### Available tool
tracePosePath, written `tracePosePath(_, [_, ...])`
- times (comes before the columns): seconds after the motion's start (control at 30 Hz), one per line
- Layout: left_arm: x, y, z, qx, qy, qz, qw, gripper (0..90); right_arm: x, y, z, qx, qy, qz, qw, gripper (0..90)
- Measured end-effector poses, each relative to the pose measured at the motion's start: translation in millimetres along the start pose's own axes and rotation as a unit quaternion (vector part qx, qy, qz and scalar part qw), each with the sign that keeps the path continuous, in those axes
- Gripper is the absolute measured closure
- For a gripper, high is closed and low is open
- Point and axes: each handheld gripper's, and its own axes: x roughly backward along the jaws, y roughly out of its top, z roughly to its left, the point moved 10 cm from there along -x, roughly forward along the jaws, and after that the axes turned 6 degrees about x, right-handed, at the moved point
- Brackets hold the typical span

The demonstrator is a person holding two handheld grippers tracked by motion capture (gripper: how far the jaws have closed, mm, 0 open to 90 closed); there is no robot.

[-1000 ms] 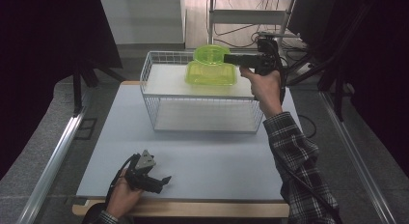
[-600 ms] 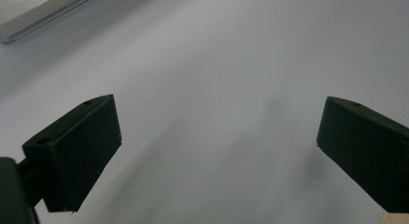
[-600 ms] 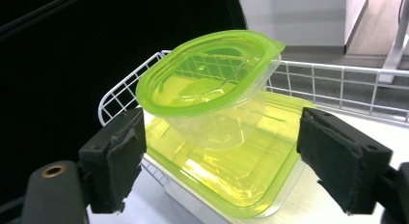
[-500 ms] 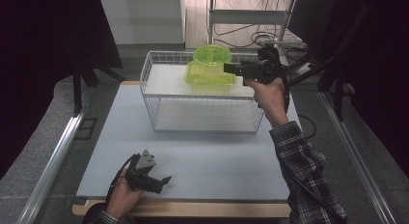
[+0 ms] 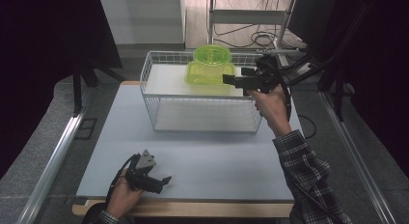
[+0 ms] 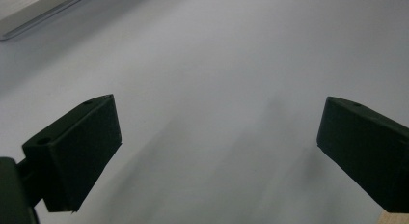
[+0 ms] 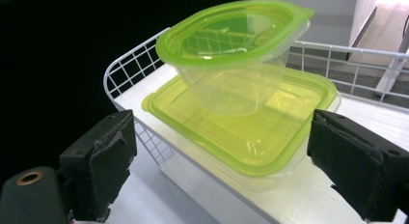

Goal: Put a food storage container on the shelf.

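- Low left of the high view, the left gripper rests on the table, jaws wide, holding nothing.
- Upper centre, the right gripper has just been opening; its jaws stand wide, off the tubs (released, I'd judge).
- Beyond, the round tub sits on the flat container atop the wire rack; next: draw back cleanly.
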Motion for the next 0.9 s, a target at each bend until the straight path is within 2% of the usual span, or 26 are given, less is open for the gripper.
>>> tracePosePath(0.6, [-0.5, -0.5, -0.3, -0.002, 0.001, 0.002, 1.0000, 1.6, 9.6, -25.4, 3.7, 0.039, -0.008, 0.017, 0.9991, 7.2])
tracePosePath(0.9, [-0.2, -0.1, -0.2, -0.002, 0.003, 0.000, 1.0000, 1.5, 16.2, -38.5, 5.8, 0.045, -0.008, 0.021, 0.9987, 5.6])
